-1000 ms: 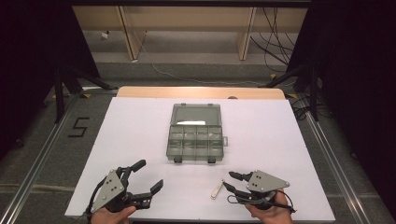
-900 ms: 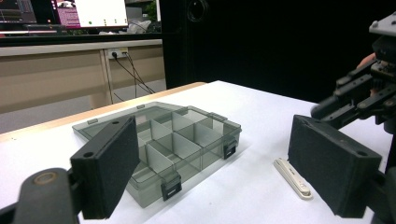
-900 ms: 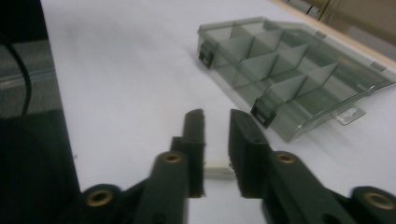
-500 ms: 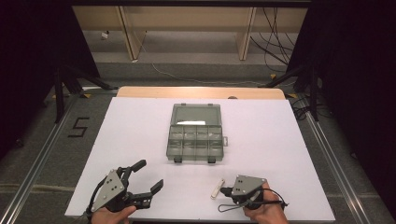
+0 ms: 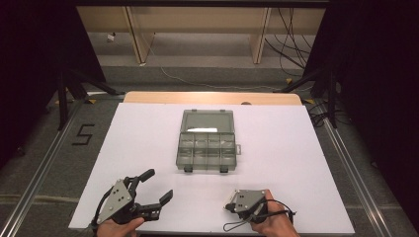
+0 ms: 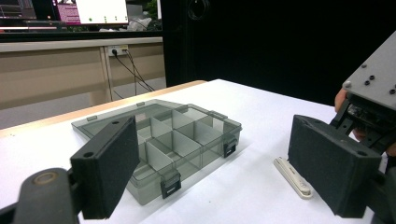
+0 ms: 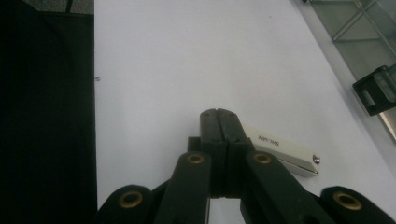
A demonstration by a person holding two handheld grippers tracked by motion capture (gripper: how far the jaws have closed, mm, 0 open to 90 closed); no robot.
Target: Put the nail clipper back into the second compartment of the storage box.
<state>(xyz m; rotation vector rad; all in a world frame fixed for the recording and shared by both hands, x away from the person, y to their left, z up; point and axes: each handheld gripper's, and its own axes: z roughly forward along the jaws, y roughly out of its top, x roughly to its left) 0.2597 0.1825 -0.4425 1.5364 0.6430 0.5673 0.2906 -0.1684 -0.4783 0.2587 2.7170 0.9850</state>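
Observation:
An open, clear grey compartment box (image 5: 206, 143) lies at the middle of the white table, its several compartments (image 6: 177, 140) looking empty. A small white bar-shaped item (image 7: 280, 147) with printed lettering lies near the front edge. My right gripper (image 7: 218, 116) is shut, jaws pressed flat together with nothing between them, pointing down over the item's left end (image 5: 229, 200). My left gripper (image 5: 158, 184) rests at the front left, open wide, its pads (image 6: 112, 163) framing the box and the white item (image 6: 292, 177).
The white tabletop (image 5: 148, 138) has free room on both sides of the box. A latch corner of the box (image 7: 376, 88) sits just right of my right gripper. Shelving and cables stand behind the table; dark floor with a rail lies to the left.
My right gripper has shut its jaws, tipped downward and moved left and down onto the white item. The left gripper and the box have stayed still.

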